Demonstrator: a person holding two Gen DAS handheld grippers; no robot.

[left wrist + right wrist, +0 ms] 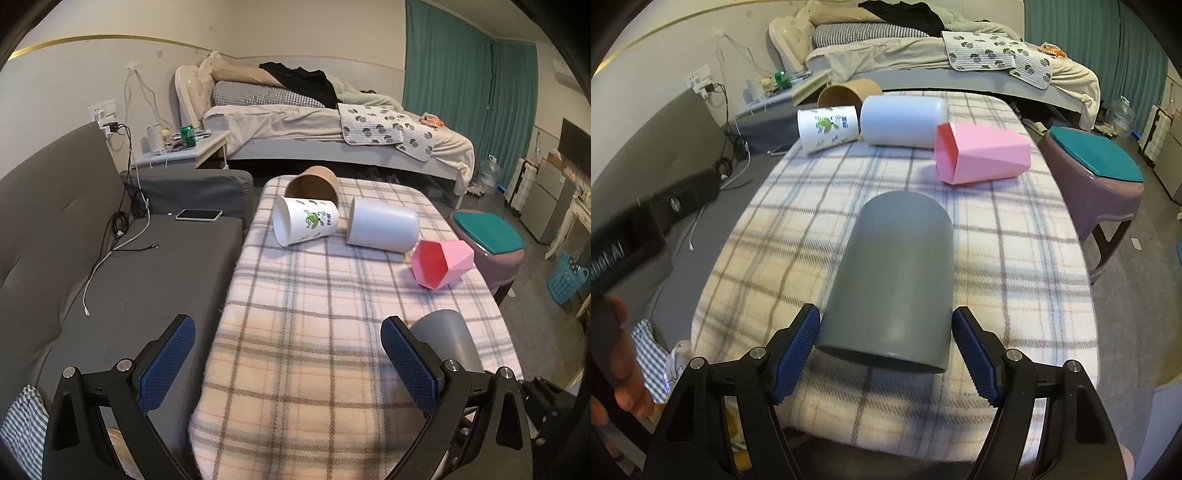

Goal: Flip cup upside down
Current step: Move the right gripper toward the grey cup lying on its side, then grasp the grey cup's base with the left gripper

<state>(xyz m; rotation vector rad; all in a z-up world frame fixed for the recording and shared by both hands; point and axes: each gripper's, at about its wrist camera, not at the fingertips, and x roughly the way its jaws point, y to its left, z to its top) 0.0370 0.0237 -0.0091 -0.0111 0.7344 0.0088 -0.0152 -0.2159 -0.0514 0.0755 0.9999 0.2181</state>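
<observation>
Nearest the right wrist camera, the right gripper (886, 354) has its fingers spread around the rim end of one grey cup (894, 280), lying on its side on the plaid cloth (1015, 266); whether the pads touch it is unclear. Beyond lie four more tipped cups: pink cup (982, 157), white cup (903, 120), printed cup (827, 127), brown cup (847, 92). Fingers of the left gripper (288, 369) stand wide apart, empty, with the grey cup just right of them.

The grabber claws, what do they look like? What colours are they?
Both look alike. The left gripper and right gripper each have two black arms shaped like a V, with triangle-shaped cut-outs and round silver bolts at the joints. The fingers wear dark blue rubbery pads with a bumpy, dotted grid texture and ridged edges. No cables or writing show on them.
</observation>
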